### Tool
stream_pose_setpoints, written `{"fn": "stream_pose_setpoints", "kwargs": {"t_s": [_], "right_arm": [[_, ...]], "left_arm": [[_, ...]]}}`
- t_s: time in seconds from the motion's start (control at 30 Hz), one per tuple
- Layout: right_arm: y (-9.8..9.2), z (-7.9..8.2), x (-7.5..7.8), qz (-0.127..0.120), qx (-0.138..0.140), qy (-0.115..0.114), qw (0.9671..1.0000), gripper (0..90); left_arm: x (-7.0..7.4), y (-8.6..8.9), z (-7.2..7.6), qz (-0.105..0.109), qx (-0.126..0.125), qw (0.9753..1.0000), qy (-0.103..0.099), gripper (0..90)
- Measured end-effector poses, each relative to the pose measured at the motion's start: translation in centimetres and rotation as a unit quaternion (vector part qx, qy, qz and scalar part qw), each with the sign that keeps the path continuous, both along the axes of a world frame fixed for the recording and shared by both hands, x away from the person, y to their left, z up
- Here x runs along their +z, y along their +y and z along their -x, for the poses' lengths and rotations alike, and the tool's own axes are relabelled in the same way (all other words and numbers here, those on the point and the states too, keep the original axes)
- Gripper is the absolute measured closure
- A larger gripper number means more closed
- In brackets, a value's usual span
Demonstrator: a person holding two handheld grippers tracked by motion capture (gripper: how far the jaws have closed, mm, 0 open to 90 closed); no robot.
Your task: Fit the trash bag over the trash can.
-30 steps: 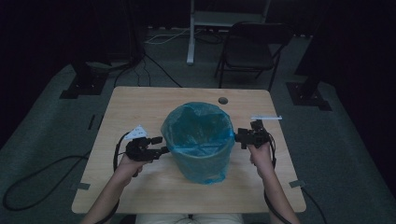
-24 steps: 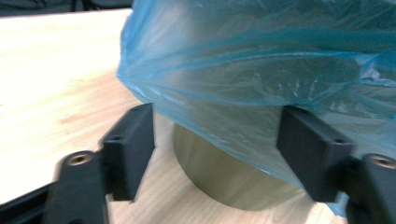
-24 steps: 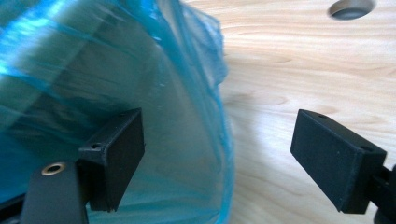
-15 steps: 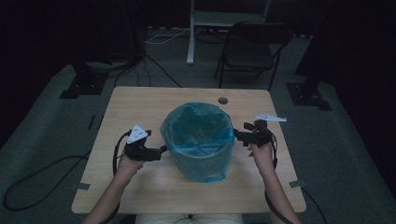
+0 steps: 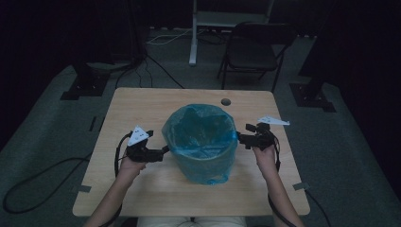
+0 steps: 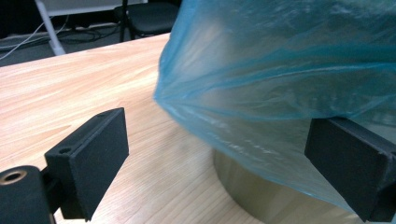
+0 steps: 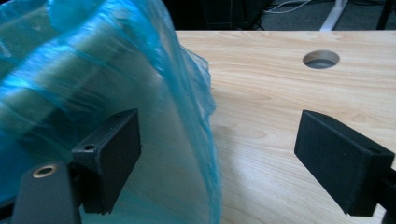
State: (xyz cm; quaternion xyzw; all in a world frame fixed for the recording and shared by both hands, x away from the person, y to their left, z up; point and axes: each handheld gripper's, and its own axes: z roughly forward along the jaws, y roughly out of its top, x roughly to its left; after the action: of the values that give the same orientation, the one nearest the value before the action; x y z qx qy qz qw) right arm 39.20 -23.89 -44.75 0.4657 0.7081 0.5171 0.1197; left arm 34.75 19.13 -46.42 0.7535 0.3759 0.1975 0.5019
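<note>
You have one bin (image 5: 203, 163) on the table (image 5: 142, 106), standing near the middle and lined with one blue plastic bag (image 5: 201, 130) whose edge folds over the rim and hangs down the outside. One gripper sits on each side of it, two in all. Your left gripper (image 5: 163, 150) is at the bin's left flank with its jaws spread; in the left gripper view the loose bag (image 6: 280, 93) billows between the two black jaws, nearer the right-hand one, and neither jaw is closed on it. Your right gripper (image 5: 240, 138) is at the bin's right side near the rim, jaws also spread; in the right gripper view the bag (image 7: 116, 93) lies in front of the left-hand jaw and bulges into the gap, while the other jaw stands over bare table (image 7: 271, 93).

One round hole (image 5: 226, 101) is cut in the table behind the bin, and one folding chair (image 5: 255, 47) stands on the floor beyond.

The room is dim in the high view, so whether a jaw tip touches the bag there is hard to tell. The bag hides most of the bin; a strip of its pale wall (image 6: 261, 196) shows low in the left gripper view. Your forearms are cut off at the bottom edge.
</note>
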Motion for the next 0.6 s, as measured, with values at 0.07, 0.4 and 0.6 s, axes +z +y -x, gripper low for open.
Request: {"fn": "stream_pose_setpoints", "kwargs": {"t_s": [0.07,0.4,0.6], "right_arm": [[-0.4,0.1,-0.4,-0.001,-0.006,0.003,1.0000,14.2],[-1.6,1.6,-1.2,-0.009,-0.028,-0.034,0.9990,14.3],[-2.7,2.5,-1.8,-0.004,-0.034,-0.038,0.9987,14.3]], "left_arm": [[-0.1,0.2,0.0,0.013,-0.003,0.9999,0.001,6.9],[-0.6,2.0,1.0,0.021,0.015,0.9996,-0.013,6.9],[-1.4,4.0,1.7,0.027,0.037,0.9989,-0.008,6.9]]}}
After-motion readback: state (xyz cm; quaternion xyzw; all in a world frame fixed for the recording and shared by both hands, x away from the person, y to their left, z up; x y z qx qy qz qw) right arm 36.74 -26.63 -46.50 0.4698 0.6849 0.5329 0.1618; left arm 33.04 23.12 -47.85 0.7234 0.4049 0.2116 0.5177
